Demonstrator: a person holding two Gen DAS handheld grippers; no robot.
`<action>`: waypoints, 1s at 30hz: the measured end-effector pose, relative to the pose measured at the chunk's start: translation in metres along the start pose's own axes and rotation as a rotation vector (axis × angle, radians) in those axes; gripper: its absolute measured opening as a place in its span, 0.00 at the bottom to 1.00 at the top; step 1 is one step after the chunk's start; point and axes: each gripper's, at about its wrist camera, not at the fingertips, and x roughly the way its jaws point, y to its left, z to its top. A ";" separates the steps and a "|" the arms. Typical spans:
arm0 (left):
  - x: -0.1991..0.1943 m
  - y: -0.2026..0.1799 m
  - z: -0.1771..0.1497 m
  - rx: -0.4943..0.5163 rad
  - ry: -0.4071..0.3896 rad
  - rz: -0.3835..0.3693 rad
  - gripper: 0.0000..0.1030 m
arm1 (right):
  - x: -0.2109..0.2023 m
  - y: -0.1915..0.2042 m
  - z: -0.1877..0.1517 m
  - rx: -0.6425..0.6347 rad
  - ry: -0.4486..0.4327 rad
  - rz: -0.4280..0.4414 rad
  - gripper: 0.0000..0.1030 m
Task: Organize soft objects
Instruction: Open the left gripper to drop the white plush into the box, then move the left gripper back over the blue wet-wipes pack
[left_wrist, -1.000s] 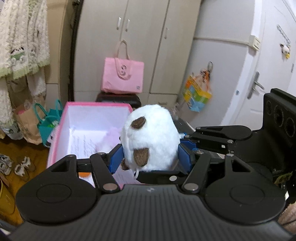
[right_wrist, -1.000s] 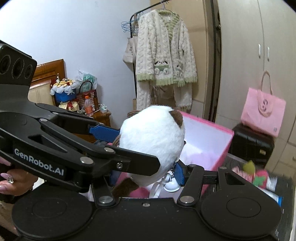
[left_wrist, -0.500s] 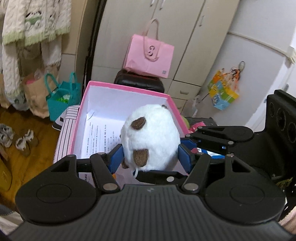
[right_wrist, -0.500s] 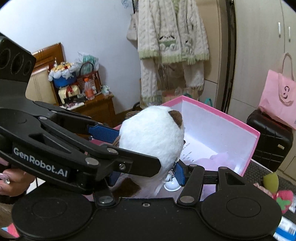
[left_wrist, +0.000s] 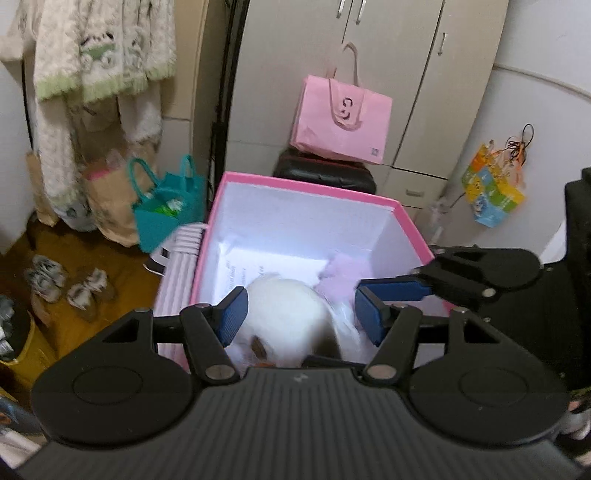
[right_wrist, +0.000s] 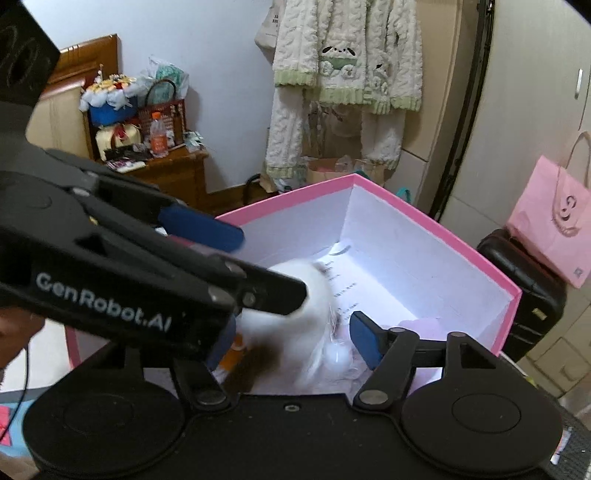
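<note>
Moved: white plush toy (left_wrist: 291, 317), earlier pinched by both tools, now lower centre inside pink box (left_wrist: 402, 216).
Right tool (right_wrist: 295, 332): just spreading, clear of plush.
Left tool (left_wrist: 301, 314): spread, not pressing.
Progress: plush deposited; withdrawal remains.

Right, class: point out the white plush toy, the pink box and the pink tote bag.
white plush toy (left_wrist: 291, 314), left wrist view, its fluffy back.
pink box (left_wrist: 306, 190), left wrist view, far rim.
pink tote bag (left_wrist: 341, 120), left wrist view, front panel.
</note>
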 end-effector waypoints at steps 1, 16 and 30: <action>-0.002 0.000 0.000 0.003 -0.002 -0.001 0.62 | -0.002 0.000 0.000 0.003 -0.002 -0.004 0.71; -0.059 -0.022 -0.015 0.128 0.016 -0.044 0.64 | -0.060 0.017 -0.015 0.007 -0.027 -0.083 0.72; -0.129 -0.052 -0.034 0.220 0.006 -0.087 0.69 | -0.140 0.049 -0.039 -0.023 -0.083 -0.120 0.75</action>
